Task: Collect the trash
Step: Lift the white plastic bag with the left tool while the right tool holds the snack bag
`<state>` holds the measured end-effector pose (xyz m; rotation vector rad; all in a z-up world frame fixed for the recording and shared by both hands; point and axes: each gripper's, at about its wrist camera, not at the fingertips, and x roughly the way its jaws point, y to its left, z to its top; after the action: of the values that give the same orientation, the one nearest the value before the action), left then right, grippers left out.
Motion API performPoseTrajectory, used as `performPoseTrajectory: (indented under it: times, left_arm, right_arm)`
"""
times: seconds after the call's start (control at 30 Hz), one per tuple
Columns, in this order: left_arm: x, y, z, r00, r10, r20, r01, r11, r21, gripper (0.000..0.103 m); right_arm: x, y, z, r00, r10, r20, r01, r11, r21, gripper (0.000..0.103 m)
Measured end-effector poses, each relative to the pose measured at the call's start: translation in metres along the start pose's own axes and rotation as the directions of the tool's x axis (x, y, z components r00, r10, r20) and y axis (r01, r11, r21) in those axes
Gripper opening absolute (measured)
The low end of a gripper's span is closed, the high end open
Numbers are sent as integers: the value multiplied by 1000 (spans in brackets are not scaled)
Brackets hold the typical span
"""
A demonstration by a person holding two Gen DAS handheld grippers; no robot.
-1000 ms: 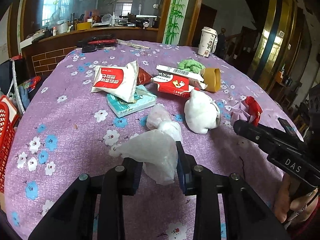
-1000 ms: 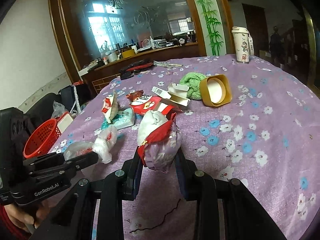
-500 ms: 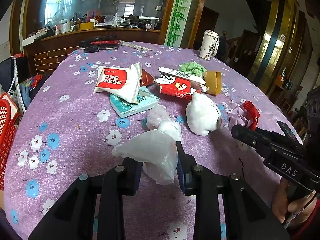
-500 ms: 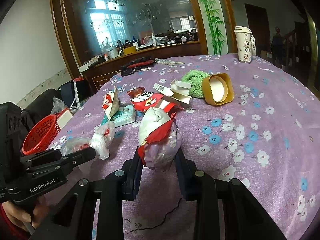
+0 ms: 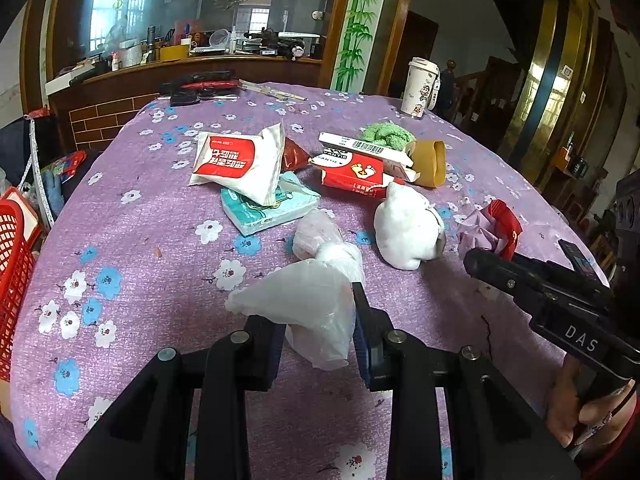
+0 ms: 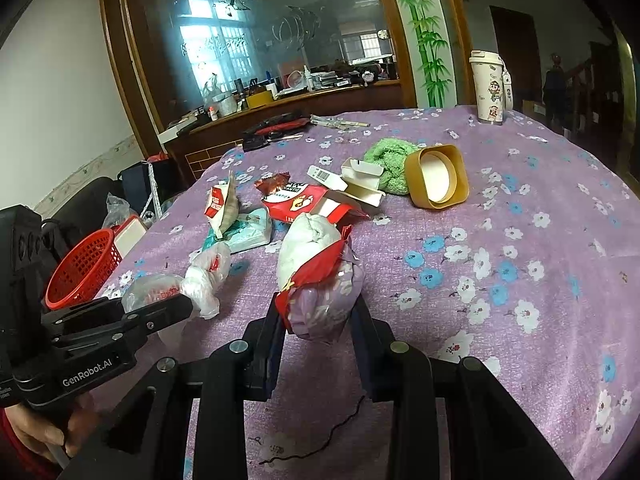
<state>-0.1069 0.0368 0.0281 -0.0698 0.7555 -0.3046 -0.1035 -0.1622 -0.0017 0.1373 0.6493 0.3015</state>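
A crumpled white plastic bag (image 5: 308, 312), translucent and twisted to a point, sits pinched in the left tongs (image 5: 318, 334) above the near edge of the purple flowered counter (image 5: 152, 240). The right tongs (image 6: 318, 330) clench a wad of lilac wrapper (image 6: 328, 300) with a red foil strip, also over the near edge. Since a second ago both tongs and their loads stay as they were; only the view has drifted slightly. Both pairs of jaws stand narrowly parted, pressed against their trash. More litter lies mid-counter: a white wad (image 5: 404, 232), a tissue pack (image 5: 268, 208), a red box (image 5: 356, 172). A red basket (image 6: 84, 268) stands off the left edge.
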Motion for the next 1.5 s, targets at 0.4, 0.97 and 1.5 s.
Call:
performPoseTrajectory:
  times: [0.4, 0.97, 1.5]
  left_arm:
    - [-2, 0, 0, 1000, 7, 10, -7, 1000, -1, 29]
    - [-41, 12, -2, 997, 36, 66, -37, 999, 10, 29]
    - [-71, 34, -2, 991, 59, 119, -55, 998, -31, 29]
  right_arm:
    - [0, 1, -1, 1000, 1, -2, -1, 1000, 10, 34]
    - [-12, 31, 2, 999, -47, -18, 46, 997, -54, 34]
    - [-20, 62, 9, 1000, -18, -24, 16, 996, -83, 34]
